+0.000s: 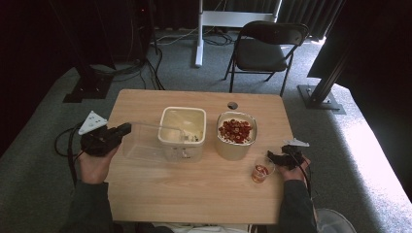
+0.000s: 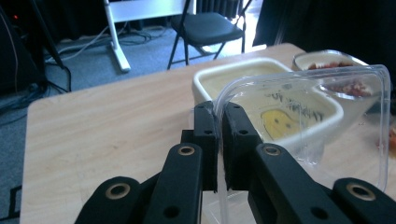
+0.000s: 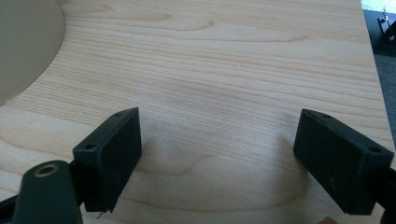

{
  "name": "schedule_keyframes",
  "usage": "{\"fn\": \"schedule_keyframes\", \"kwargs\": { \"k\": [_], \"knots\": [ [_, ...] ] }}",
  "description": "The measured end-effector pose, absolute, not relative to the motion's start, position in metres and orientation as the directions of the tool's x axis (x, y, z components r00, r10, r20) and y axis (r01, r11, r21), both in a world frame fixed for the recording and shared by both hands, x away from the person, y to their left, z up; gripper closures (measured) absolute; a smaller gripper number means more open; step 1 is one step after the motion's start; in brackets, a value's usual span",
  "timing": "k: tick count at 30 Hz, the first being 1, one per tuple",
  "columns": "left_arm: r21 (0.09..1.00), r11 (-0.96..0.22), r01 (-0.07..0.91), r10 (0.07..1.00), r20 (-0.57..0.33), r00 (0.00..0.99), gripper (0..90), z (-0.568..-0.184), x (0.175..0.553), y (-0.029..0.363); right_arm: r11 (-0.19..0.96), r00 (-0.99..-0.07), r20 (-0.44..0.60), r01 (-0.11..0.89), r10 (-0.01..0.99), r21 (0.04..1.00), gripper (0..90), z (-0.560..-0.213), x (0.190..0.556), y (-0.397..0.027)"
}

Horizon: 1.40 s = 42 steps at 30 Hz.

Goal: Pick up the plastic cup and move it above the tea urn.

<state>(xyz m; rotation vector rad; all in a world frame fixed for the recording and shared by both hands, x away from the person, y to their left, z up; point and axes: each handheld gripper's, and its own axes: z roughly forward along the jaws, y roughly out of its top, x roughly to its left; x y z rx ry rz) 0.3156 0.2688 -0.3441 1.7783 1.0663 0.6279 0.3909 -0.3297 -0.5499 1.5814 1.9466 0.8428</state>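
over the table (image 1: pixel 194 194) my left claw (image 2: pixel 219 135) pinches the clear lid (image 2: pixel 327 107) by its rim, which seems light, thin, bendy and slippery.

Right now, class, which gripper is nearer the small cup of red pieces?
Right. The right gripper rests just beside the small cup, jaws open; the left gripper is across the table, clamped on a clear lid.

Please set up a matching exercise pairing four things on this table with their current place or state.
Things:
1. clear plastic lid
2. cream square tub
3. round tub
4. small cup

States:
A. full of red pieces
B. beside the open right gripper
C. pinched by the left gripper
D. uncovered, mid-table

Pairs: 1-C, 2-D, 3-A, 4-B
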Motion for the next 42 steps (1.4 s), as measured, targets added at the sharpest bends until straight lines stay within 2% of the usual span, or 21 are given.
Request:
{"fn": "schedule_keyframes", "kwargs": {
  "k": [20,33,34,38,39,42],
  "knots": [
    [0.919,-0.172,0.353,0.901,0.002,0.434,86.4,-0.329,0.372,0.252,0.138,-0.207,0.007,0.676,0.978,0.724,14.7,-0.55,0.391,-0.33],
    [0.92,-0.191,0.343,0.897,0.021,0.443,84.6,-0.324,0.39,0.241,0.138,-0.207,0.007,0.675,0.978,0.725,14.7,-0.55,0.391,-0.33],
    [0.921,-0.19,0.34,0.887,0.013,0.462,81.9,-0.324,0.39,0.24,0.138,-0.208,0.007,0.675,0.978,0.725,14.7,-0.55,0.391,-0.33],
    [0.933,-0.201,0.3,0.867,0.027,0.498,52.2,-0.324,0.387,0.237,0.137,-0.207,0.008,0.675,0.978,0.725,14.7,-0.55,0.391,-0.33],
    [0.934,-0.202,0.293,0.864,0.03,0.502,48.0,-0.324,0.387,0.237,0.137,-0.207,0.008,0.675,0.978,0.725,14.7,-0.55,0.391,-0.33],
    [0.935,-0.203,0.292,0.864,0.03,0.503,45.8,-0.323,0.386,0.238,0.137,-0.207,0.008,0.676,0.978,0.724,14.7,-0.55,0.391,-0.33]
  ]
}}
